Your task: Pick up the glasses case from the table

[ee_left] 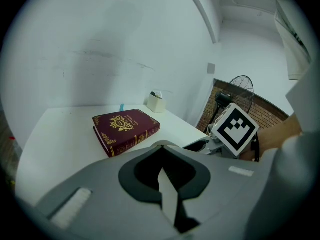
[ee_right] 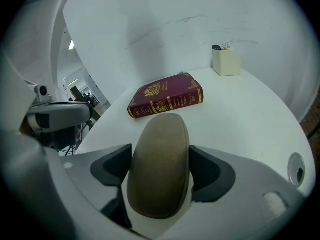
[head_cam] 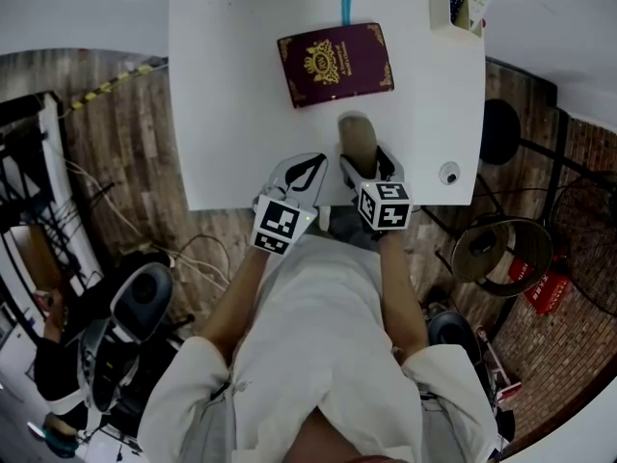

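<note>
Right claw (ee_right: 161, 170): clamped on both long sides of glasses case (head_cam: 355, 133).
Left claw (ee_left: 161, 173): closed, empty.
Case position: near edge of table (head_cam: 231, 114), short of book (head_cam: 335, 63).
Lift advice: raise straight and level, grip firm; smooth shell may slip.

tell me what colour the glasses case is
The glasses case is plain olive-brown, best seen in the right gripper view.

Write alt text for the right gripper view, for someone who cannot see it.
The right claw grips an olive-brown oval glasses case, one dark jaw pressed to each side, over a white table. Beyond lie a dark red hardcover book with gold ornament and a cream box-shaped pen holder.
</note>
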Tool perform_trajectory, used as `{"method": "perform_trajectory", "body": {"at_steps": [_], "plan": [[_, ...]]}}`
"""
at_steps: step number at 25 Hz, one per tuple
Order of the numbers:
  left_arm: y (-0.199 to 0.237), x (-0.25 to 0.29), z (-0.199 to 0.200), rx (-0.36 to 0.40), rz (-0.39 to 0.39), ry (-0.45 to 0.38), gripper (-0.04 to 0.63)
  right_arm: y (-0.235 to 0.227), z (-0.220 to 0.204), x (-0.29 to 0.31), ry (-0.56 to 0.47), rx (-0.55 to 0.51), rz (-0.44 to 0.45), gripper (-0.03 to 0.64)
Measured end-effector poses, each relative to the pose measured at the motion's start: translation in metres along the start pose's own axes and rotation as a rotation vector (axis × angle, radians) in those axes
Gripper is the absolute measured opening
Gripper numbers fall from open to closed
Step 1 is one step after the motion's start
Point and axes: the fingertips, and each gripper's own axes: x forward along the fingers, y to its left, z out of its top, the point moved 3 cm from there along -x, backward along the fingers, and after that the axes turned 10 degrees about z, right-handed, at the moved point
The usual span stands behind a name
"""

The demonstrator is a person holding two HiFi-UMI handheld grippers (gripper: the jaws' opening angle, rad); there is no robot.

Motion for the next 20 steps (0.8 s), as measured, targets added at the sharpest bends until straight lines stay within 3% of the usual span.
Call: {"method": "perform_trajectory", "body": {"at_steps": [8, 20], "plan": [[0.004, -0.003, 0.0, 0.005, 0.009, -0.013, 0.018, 0.007, 0.006, -0.005, -0.033, -0.027, 0.01, 0.362], [0.012, -0.017, 0.035, 0.029, 0.025, -0.112, 0.018, 0.029, 0.069, -0.056, -0.222, -0.169, -0.01, 0.36]]}}
